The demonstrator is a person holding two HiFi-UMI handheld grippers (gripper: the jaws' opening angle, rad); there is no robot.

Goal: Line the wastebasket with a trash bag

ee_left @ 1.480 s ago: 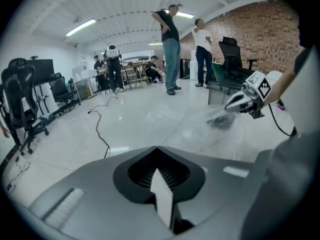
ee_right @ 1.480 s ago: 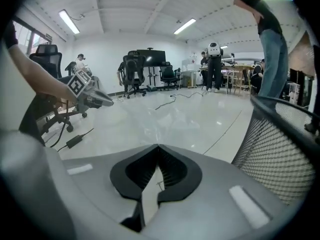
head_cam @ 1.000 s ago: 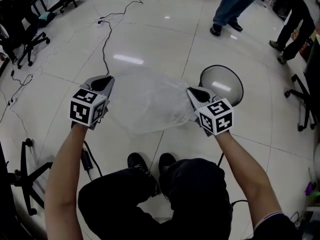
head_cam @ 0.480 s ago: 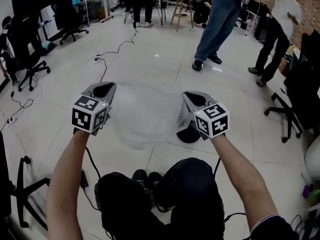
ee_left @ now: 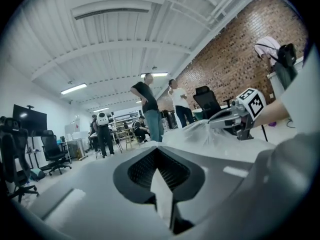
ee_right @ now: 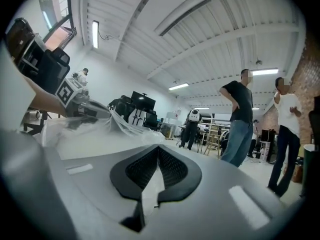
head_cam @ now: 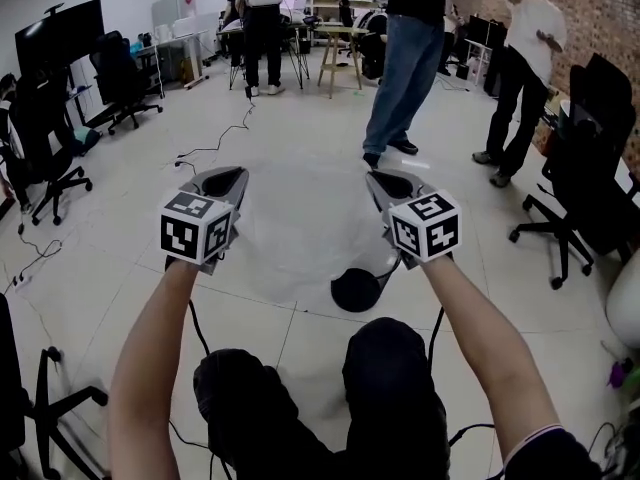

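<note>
Left claw (head_cam: 226,180) is clenched, its jaws pressed together on a sliver of a clear, thin plastic trash bag (head_cam: 300,230). In the left gripper view the film shows as a pale strip pinched between the dark ribbed pads (ee_left: 142,170). Right claw (head_cam: 390,184) is clenched the same way on the opposite edge of the bag, with a white fold caught between its jaws in the right gripper view.

Both claws point level and away from the person, well apart and at about the same height. The bag hangs between them as a loose, wrinkled sheet that sags in the middle. In each gripper view the film runs off sideways toward the other claw.

Below the bag, nearer the right claw than the left, a round black wastebasket (head_cam: 356,290) stands on the glossy white tiled floor (head_cam: 130,268). Whether the bag's lower edge touches its rim cannot be told.

Farther out stand a person in blue jeans (head_cam: 405,58) and a person in a white shirt (head_cam: 525,68). A black office chair (head_cam: 50,158) and a black cable (head_cam: 215,138) lie to the left.
</note>
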